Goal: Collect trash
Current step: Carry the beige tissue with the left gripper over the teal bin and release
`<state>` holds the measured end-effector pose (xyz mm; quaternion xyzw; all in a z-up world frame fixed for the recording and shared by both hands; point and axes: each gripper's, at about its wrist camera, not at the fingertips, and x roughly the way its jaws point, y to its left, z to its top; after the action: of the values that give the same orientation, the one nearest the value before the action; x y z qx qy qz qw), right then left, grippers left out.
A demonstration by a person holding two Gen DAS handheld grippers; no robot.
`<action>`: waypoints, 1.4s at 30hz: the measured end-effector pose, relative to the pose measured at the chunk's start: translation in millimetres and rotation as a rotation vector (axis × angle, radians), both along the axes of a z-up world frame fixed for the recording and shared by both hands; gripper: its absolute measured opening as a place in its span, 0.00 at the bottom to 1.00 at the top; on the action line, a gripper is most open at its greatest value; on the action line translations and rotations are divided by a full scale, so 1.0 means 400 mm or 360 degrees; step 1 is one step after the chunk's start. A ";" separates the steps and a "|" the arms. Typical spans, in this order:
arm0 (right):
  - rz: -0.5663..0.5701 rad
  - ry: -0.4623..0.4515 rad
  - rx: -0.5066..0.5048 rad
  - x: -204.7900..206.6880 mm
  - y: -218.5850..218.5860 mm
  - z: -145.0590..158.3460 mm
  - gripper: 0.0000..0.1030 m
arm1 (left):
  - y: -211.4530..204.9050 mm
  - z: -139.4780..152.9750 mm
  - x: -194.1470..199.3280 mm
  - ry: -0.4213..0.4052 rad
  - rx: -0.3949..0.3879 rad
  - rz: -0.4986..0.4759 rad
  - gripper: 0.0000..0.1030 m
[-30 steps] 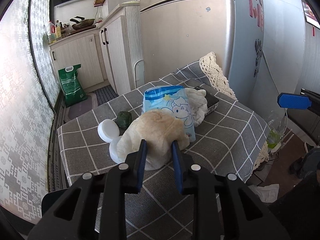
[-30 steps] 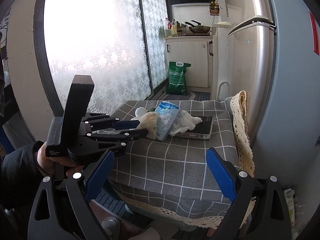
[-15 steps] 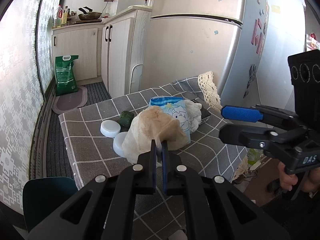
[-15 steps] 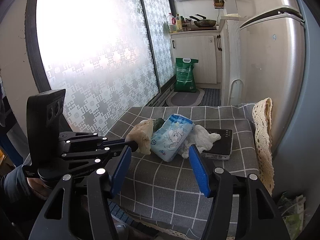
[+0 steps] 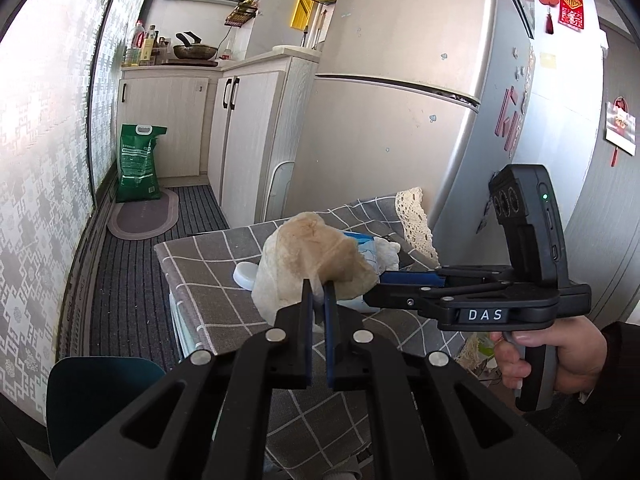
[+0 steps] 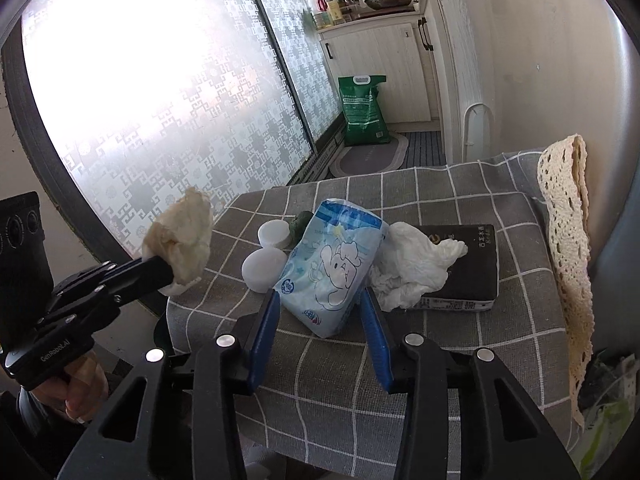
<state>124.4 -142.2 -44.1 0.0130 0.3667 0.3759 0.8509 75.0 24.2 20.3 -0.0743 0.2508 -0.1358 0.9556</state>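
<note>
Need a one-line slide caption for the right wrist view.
Right gripper closing around the blue pack while the left gripper holds a stained tissue clear of the table.

We see a crumpled, tan-stained tissue wad pinched at its lower edge and lifted clear of the checked cloth; a light blue tissue pack printed with a cartoon animal lies tilted on the cloth; a crumpled white paper rests against its right side; two white round lids sit just left of it.
</note>
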 end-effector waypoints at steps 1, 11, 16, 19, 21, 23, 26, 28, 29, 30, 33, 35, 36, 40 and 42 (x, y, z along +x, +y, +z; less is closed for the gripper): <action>-0.0007 0.0021 -0.0006 0.002 0.002 -0.006 0.41 | 0.006 0.002 -0.004 -0.0005 0.0002 0.0005 0.05; -0.0046 0.0164 0.0049 0.033 0.019 -0.041 0.41 | 0.047 0.006 -0.046 -0.0026 -0.0003 0.0009 0.05; -0.0052 0.0164 0.0039 0.034 0.039 -0.037 0.23 | 0.076 0.000 -0.059 -0.0021 0.0000 0.0038 0.05; -0.0037 0.0104 0.0007 0.021 0.054 -0.019 0.14 | 0.095 -0.005 -0.063 -0.0008 -0.0001 0.0067 0.05; -0.0024 0.0059 -0.0003 0.006 0.063 -0.004 0.11 | 0.110 -0.009 -0.066 0.0001 0.0003 0.0094 0.05; -0.0005 0.0012 -0.0004 -0.006 0.074 0.011 0.09 | 0.125 -0.010 -0.069 0.0009 0.0000 0.0121 0.05; 0.0005 -0.0059 -0.0017 -0.023 0.090 0.033 0.09 | 0.149 -0.012 -0.078 0.0017 -0.0012 0.0154 0.05; -0.0004 -0.0114 -0.0050 -0.036 0.100 0.045 0.09 | 0.165 -0.012 -0.085 0.0019 -0.0020 0.0173 0.05; -0.0010 -0.0145 -0.0065 -0.041 0.106 0.053 0.09 | 0.174 -0.013 -0.089 0.0022 -0.0023 0.0183 0.05; -0.0004 -0.0160 -0.0064 -0.043 0.111 0.061 0.09 | 0.182 -0.015 -0.092 0.0027 -0.0025 0.0192 0.05; 0.0006 -0.0196 -0.0052 -0.052 0.119 0.078 0.09 | 0.209 -0.022 -0.100 0.0047 -0.0037 0.0222 0.05; 0.0022 -0.0213 -0.0048 -0.061 0.132 0.088 0.09 | 0.226 -0.025 -0.105 0.0056 -0.0043 0.0253 0.05; 0.0039 -0.0220 -0.0050 -0.067 0.140 0.092 0.09 | 0.236 -0.028 -0.108 0.0064 -0.0044 0.0268 0.05; 0.0106 -0.0256 -0.0047 -0.094 0.184 0.112 0.09 | 0.273 -0.041 -0.122 0.0092 -0.0039 0.0335 0.05; 0.0141 -0.0267 -0.0054 -0.106 0.210 0.116 0.09 | 0.291 -0.051 -0.127 0.0110 -0.0035 0.0371 0.05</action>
<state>82.1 -58.0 2.2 -0.0493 0.3008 0.4067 0.8612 24.3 140.5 -0.1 -0.1181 0.2719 -0.0237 0.9548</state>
